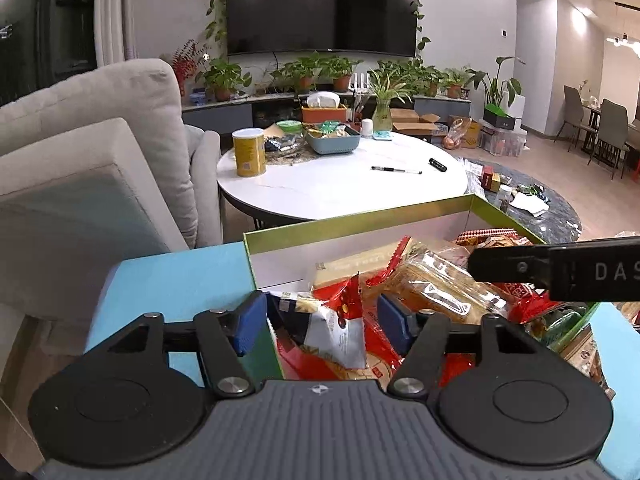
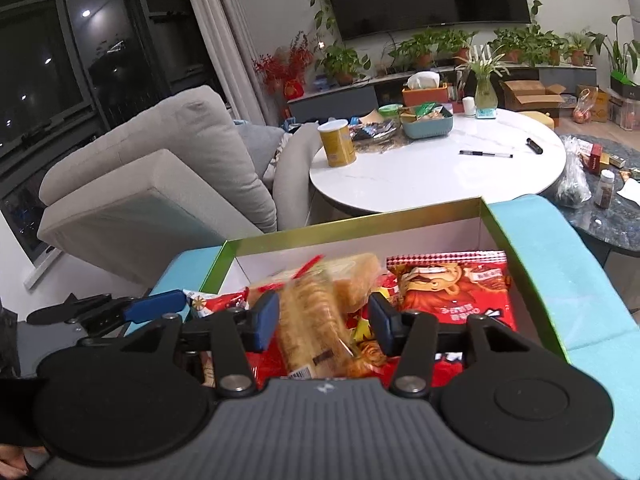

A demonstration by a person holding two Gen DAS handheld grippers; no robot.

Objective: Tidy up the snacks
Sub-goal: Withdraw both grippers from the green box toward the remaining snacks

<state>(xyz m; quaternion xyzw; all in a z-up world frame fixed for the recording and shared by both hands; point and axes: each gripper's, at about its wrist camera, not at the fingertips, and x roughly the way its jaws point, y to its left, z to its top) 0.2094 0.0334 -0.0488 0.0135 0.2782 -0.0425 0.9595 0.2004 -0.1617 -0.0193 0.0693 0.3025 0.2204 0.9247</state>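
A green-rimmed white box (image 1: 280, 236) (image 2: 400, 210) full of snack packets sits on a light blue surface (image 1: 172, 280). My left gripper (image 1: 322, 324) is open over the box's near left corner, with a red and white packet (image 1: 340, 332) between its blue pads. My right gripper (image 2: 324, 322) is open, with a clear pack of golden biscuits (image 2: 312, 320) lying between its pads. The same biscuit pack (image 1: 436, 284) shows in the left wrist view under the right gripper's black finger (image 1: 520, 266). A large red snack bag (image 2: 452, 292) lies in the box's right half.
A grey sofa (image 1: 100, 140) stands to the left. Beyond the box is a round white table (image 1: 340, 188) with a yellow can (image 1: 249, 152), a blue tray (image 1: 332, 138) and a pen (image 1: 396, 170). A dark table (image 2: 616, 216) with items is at the right.
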